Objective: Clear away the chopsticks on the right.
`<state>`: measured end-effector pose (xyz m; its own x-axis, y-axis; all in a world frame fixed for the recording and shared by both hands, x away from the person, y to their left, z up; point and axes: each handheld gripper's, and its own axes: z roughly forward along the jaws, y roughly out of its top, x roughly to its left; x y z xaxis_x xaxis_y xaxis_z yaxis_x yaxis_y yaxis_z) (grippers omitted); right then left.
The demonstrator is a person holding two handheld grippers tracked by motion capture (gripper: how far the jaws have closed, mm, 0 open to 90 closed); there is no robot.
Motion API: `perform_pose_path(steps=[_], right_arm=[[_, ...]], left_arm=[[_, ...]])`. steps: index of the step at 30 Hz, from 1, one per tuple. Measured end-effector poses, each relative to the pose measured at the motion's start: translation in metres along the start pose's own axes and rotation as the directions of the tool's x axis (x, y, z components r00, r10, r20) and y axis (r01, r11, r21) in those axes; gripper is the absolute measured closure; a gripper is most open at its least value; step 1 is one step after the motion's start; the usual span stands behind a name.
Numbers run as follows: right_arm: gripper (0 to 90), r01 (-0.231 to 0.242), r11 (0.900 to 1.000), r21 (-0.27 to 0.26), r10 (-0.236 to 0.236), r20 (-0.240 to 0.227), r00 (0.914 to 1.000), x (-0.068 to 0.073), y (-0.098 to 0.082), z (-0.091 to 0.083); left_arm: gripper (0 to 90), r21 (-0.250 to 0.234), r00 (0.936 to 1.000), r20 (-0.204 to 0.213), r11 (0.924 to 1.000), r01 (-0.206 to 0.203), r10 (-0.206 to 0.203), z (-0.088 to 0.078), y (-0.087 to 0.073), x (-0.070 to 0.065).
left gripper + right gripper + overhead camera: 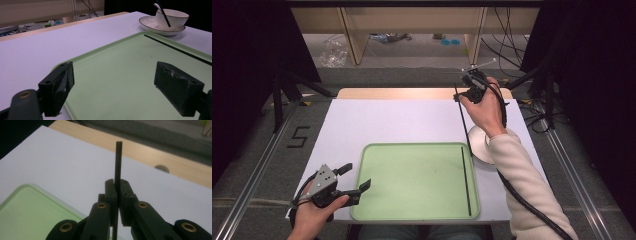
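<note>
**One chopstick laid on the tray, the second held in the air**

The white bench [387,120] carries a pale green tray [412,180] at its near middle and, just beside the tray's far right corner, a white saucer [150,25] with a dark rim, on which a small white bowl [175,16] is seen to stand in the left gripper view.

One black chopstick [465,180] is already laid flat along the right side of the tray, parallel to its edge; that part of the work can be judged done.

A second black chopstick [118,162] is held by the right gripper [472,90], raised over the far right of the bench. In the right gripper view its jaws are pressed shut on the stick, whose upper end stands out above them. In the high view the stick hangs down from the grip towards the bowl; in the left gripper view its lower end is seen at the bowl, though whether it touches the bowl cannot be told.

The left gripper [354,179] is held at the tray's near left corner, its jaws spread wide with nothing between them.

What is left, by this reading, is for the held chopstick to be carried across and set down on the tray beside the first.
</note>
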<state>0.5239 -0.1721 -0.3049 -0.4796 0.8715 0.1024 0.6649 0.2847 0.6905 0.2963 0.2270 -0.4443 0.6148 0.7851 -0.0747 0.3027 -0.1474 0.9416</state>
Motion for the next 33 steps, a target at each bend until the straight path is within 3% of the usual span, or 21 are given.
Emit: perform_pose_path(steps=[3,4,6,8,9,11,12,13,14,15,16,17,19,21,22,23,24,26,28,29,33], right_arm=[[87.8,-0.049,0.998,0.05,0.049,0.002,0.9988,0.0,-0.004,0.001],[87.7,-0.101,0.988,0.118,0.098,0.036,0.9946,0.001,-0.009,0.002],[87.7,-0.141,0.981,0.135,0.136,0.047,0.9896,0.003,-0.013,0.003],[87.7,-0.261,0.94,0.222,0.252,0.068,0.9654,0.006,-0.021,0.008],[87.7,-0.261,0.94,0.222,0.252,0.068,0.9654,0.006,-0.021,0.008],[87.7,-0.289,0.919,0.27,0.274,0.09,0.9574,0.002,-0.034,0.017],[87.7,-0.332,0.894,0.301,0.312,0.113,0.9432,0.004,-0.036,0.019],[87.7,-0.325,0.895,0.306,0.299,0.13,0.9453,0.002,-0.041,0.022],[87.7,-0.365,0.872,0.327,0.333,0.15,0.9309,0.004,-0.043,0.024],[87.7,-0.365,0.872,0.327,0.333,0.15,0.9309,0.004,-0.043,0.024],[87.7,-0.341,0.867,0.363,0.3,0.165,0.9396,0.0,-0.053,0.03],[87.7,-0.359,0.853,0.38,0.313,0.178,0.9329,0.001,-0.056,0.034],[87.7,-0.348,0.849,0.397,0.303,0.173,0.9372,0.001,-0.06,0.036],[87.7,-0.388,0.8,0.457,0.33,0.206,0.9214,0.002,-0.071,0.044],[87.7,-0.373,0.81,0.452,0.312,0.207,0.9274,0.002,-0.076,0.049],[87.7,-0.388,0.783,0.486,0.32,0.221,0.9214,0.002,-0.079,0.051],[87.7,-0.388,0.783,0.486,0.32,0.221,0.9214,0.002,-0.079,0.051],[87.7,-0.422,0.744,0.518,0.342,0.247,0.9067,0.002,-0.087,0.058],[87.7,-0.427,0.744,0.514,0.343,0.255,0.9042,0.001,-0.09,0.061],[87.7,-0.462,0.726,0.51,0.369,0.278,0.887,0.001,-0.094,0.066],[87.5,-0.45,0.714,0.536,0.356,0.276,0.8929,-0.002,-0.102,0.073]], left_arm=[[16.2,0.001,1.0,-0.002,1.0,0.002,-0.002,0.0,0.0,0.0],[16.2,0.0,1.0,-0.007,1.0,-0.005,0.005,0.0,0.0,0.001],[16.2,0.0,1.0,-0.005,1.0,-0.002,0.002,0.0,0.0,0.0],[16.3,-0.001,1.0,-0.007,1.0,-0.005,0.005,0.0,0.0,0.001],[16.3,0.0,1.0,-0.007,1.0,-0.004,0.004,0.0,0.0,0.001],[16.2,-0.001,1.0,-0.007,1.0,-0.004,0.004,0.0,0.0,0.001],[16.3,0.0,1.0,-0.008,1.0,-0.005,0.005,0.0,0.0,0.001],[16.2,0.0,1.0,-0.008,1.0,-0.005,0.005,0.0,0.0,0.0],[16.2,0.0,1.0,-0.007,1.0,-0.005,0.005,0.0,0.0,0.0],[16.2,0.0,1.0,-0.007,1.0,-0.005,0.005,0.0,0.0,0.0],[16.3,0.0,1.0,-0.007,1.0,-0.006,0.006,0.0,0.0,0.001],[16.2,0.0,1.0,-0.006,1.0,-0.007,0.007,0.0,0.0,0.001],[16.2,0.0,1.0,-0.006,1.0,-0.006,0.006,0.0,0.0,0.001],[16.2,0.0,1.0,-0.006,1.0,-0.006,0.006,0.0,0.0,0.001],[16.3,-0.005,1.0,0.002,1.0,-0.005,0.005,0.001,0.0,0.001],[16.2,-0.005,1.0,0.002,1.0,-0.005,0.005,0.001,0.0,0.001],[16.2,-0.005,1.0,0.0,1.0,-0.004,0.004,0.001,0.0,0.001],[16.2,-0.004,1.0,0.001,1.0,-0.005,0.005,0.001,0.0,0.001],[16.2,-0.004,1.0,0.001,1.0,-0.005,0.005,0.001,0.0,0.001],[16.2,-0.004,1.0,0.001,1.0,-0.005,0.005,0.001,0.0,0.001],[16.3,-0.005,1.0,0.001,1.0,-0.005,0.005,0.001,0.0,0.001]])
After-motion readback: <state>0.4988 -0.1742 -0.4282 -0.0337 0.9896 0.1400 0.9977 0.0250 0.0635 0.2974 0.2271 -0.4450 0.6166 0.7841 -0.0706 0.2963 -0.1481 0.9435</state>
